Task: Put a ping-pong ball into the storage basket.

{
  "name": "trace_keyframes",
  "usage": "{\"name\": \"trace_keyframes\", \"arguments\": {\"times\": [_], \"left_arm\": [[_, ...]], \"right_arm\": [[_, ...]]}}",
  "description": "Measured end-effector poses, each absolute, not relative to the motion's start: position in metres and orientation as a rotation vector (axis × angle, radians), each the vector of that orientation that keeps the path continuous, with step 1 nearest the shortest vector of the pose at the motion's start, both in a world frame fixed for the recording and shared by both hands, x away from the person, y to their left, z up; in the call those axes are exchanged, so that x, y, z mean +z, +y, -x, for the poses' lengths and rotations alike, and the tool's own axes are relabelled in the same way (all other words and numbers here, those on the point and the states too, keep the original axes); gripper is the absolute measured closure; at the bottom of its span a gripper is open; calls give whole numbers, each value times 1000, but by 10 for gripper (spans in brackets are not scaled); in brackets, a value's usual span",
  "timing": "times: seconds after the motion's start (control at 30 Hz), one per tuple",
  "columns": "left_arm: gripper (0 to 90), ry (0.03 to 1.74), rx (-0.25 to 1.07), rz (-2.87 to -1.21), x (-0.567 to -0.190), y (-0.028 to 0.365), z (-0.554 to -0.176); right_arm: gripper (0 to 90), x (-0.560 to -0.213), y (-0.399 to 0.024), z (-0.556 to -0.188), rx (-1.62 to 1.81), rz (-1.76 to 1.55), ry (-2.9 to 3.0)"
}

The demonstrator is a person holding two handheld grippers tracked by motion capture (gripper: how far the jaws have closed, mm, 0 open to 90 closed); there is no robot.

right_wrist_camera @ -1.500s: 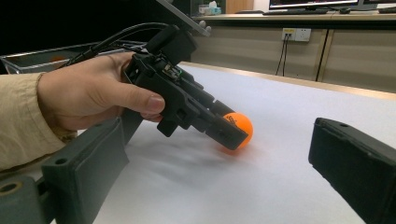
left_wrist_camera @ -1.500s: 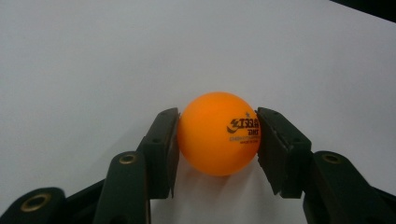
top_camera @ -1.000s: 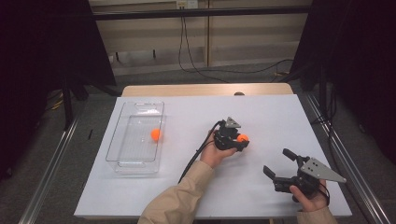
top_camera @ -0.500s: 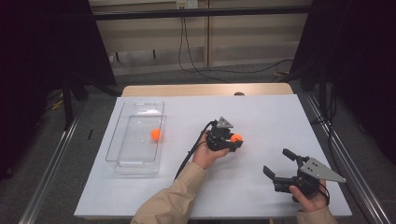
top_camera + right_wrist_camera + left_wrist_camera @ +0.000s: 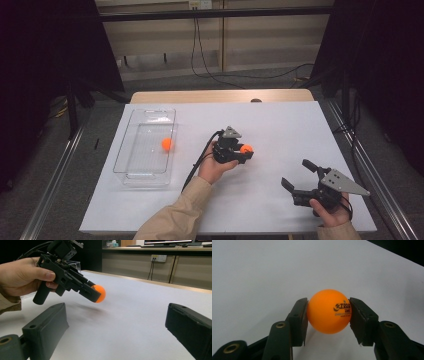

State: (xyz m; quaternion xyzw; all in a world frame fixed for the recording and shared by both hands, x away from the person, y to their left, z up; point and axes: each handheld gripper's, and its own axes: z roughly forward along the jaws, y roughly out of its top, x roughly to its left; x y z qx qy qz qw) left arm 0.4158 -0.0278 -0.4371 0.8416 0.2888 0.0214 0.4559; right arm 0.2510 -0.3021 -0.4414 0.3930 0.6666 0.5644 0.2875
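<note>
Your left gripper [image 5: 245, 152] fingers clamp the orange ball [image 5: 246, 149] above the counter [image 5: 280, 125]; your right gripper [image 5: 300, 181] fingers gape empty.

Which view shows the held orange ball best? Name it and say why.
The left gripper view: the ball sits close up, its printed logo readable, pinched by the left gripper. The right gripper view shows it from the side, partly hidden; the high view shows a small dot.

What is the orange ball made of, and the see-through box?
The orange ball looks like thin matte plastic, a table tennis ball: smooth skin, printed logo. The see-through box seems clear hard plastic: the white table shows through it and its rims glint.
</note>
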Motion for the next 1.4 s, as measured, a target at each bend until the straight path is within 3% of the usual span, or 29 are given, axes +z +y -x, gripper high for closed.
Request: {"name": "trace_keyframes", "arguments": {"times": [1.4], "left_arm": [[511, 779, 58, -2081, -424, 10, -413]], "right_arm": [[38, -441, -301, -251, 1507, -1044, 1783]]}}
